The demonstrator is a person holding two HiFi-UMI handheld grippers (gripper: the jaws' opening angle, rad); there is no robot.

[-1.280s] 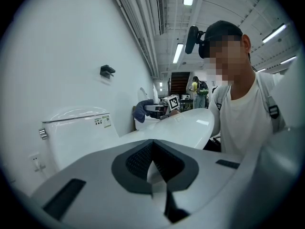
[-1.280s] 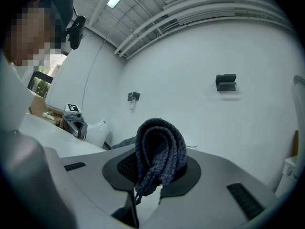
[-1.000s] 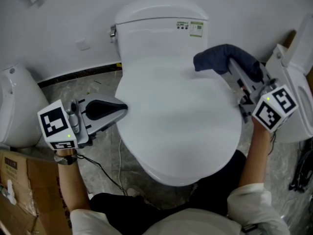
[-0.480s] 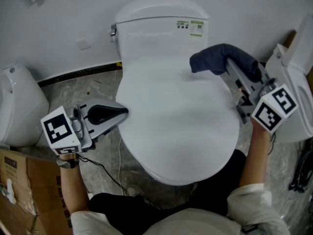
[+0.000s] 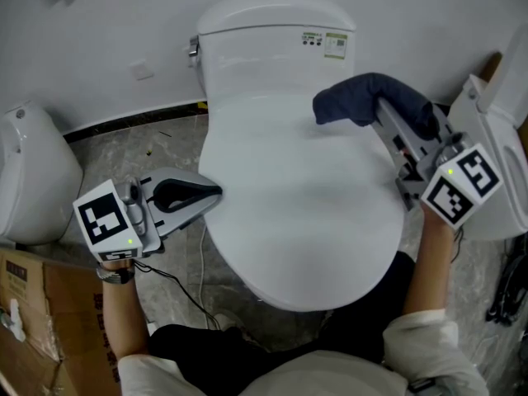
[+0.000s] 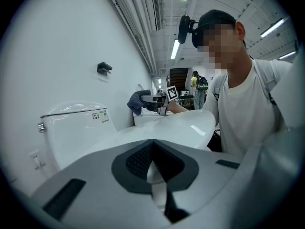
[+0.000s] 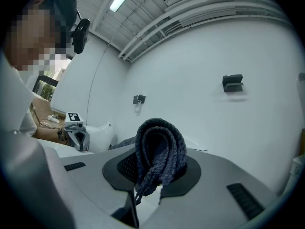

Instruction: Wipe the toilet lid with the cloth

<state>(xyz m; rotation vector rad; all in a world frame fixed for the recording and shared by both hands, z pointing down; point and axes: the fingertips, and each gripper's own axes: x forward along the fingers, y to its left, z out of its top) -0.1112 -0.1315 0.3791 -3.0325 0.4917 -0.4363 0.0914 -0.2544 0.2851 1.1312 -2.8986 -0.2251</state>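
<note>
The white toilet lid point(image 5: 305, 205) lies closed below the cistern point(image 5: 276, 40). My right gripper point(image 5: 388, 110) is shut on a dark blue cloth point(image 5: 363, 97), which hangs bunched over the lid's far right part. In the right gripper view the folded cloth point(image 7: 159, 151) fills the gap between the jaws. My left gripper point(image 5: 206, 195) is shut with nothing in it, its tip at the lid's left edge. The left gripper view looks across the lid point(image 6: 176, 128) to the cloth point(image 6: 136, 101) and the right gripper point(image 6: 155, 99).
A second white toilet point(image 5: 33, 180) stands at the left and another point(image 5: 495, 139) at the right. A cardboard box point(image 5: 41, 320) sits at the lower left. A cable point(image 5: 177, 291) runs over the grey tiled floor. The white wall point(image 5: 99, 40) is behind the cistern.
The right gripper has carried the cloth a little to the left over the lid. The left gripper has shifted slightly down and to the right beside the lid's edge.
</note>
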